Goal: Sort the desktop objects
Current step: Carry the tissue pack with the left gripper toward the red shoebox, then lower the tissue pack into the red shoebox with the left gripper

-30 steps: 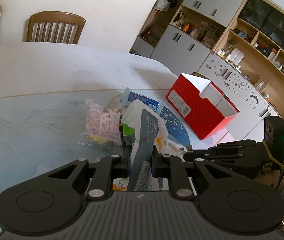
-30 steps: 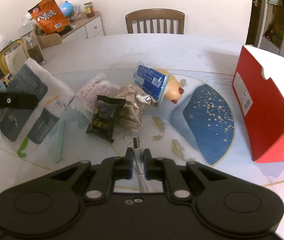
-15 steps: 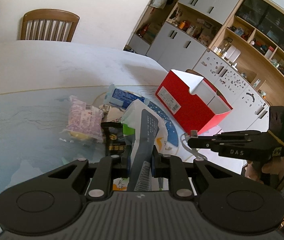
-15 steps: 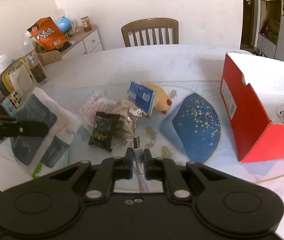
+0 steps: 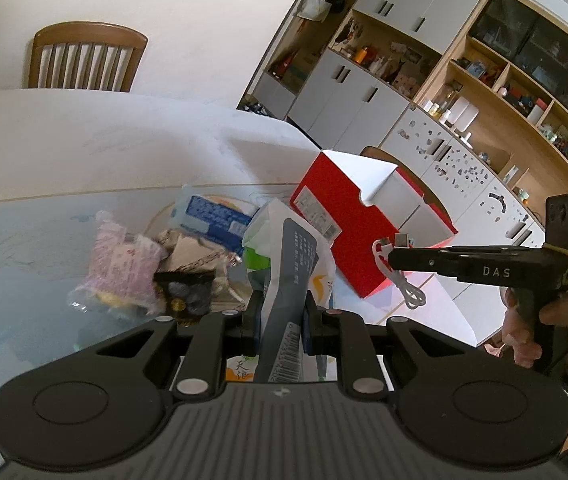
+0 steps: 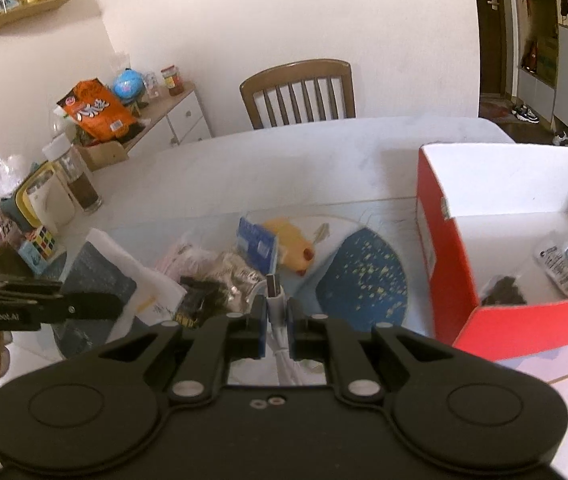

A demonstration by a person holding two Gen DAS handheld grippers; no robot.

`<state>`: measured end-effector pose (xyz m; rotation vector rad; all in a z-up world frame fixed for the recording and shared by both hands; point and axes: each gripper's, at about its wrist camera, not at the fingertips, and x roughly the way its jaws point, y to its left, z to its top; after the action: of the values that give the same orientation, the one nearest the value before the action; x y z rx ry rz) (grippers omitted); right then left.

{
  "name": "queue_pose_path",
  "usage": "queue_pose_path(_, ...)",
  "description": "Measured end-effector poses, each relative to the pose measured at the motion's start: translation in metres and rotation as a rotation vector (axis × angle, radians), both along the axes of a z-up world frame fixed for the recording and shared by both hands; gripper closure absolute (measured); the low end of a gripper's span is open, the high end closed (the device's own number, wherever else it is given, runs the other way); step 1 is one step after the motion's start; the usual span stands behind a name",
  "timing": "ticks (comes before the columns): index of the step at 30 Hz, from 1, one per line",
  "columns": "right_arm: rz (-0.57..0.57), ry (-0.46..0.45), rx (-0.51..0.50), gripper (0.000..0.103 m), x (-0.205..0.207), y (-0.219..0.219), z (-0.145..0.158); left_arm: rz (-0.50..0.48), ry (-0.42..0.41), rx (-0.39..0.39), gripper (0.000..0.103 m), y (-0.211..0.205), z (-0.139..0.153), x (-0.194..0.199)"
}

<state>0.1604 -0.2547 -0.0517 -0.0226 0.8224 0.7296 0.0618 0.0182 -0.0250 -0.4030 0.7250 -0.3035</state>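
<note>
L tongs (image 5: 281, 316) clamped on white pack (image 5: 290, 256) | R tongs (image 6: 275, 322) clamped on USB cable (image 6: 273, 292)

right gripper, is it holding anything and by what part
Yes: the right gripper pinches a white USB cable just behind its plug, the rest dangling below.

A wooden chair (image 6: 298, 94) stands at the table's far side. Left of it, a white sideboard (image 6: 171, 120) carries an orange snack bag (image 6: 95, 110), a small globe (image 6: 127, 84) and a jar (image 6: 171, 78). A wall shelf (image 6: 19, 12) hangs above. Tall wooden shelving (image 5: 524, 92) with grey cabinet doors (image 5: 348, 100) lines the right-hand wall, crowded with small items too small to make out.
</note>
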Motion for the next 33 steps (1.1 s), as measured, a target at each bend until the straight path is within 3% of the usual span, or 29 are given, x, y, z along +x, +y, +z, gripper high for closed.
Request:
queue_pose_path(14,-0.031,-0.004,0.022,0.094,0.041,-0.039,0.009,-0.029,-0.004,0.0,0.087,-0.039,0.005,0.043)
queue_pose_path(33,-0.103,-0.019,0.006,0.093,0.101,-0.123,0.008,-0.106,-0.026,0.016,0.087,-0.137,0.014,0.12)
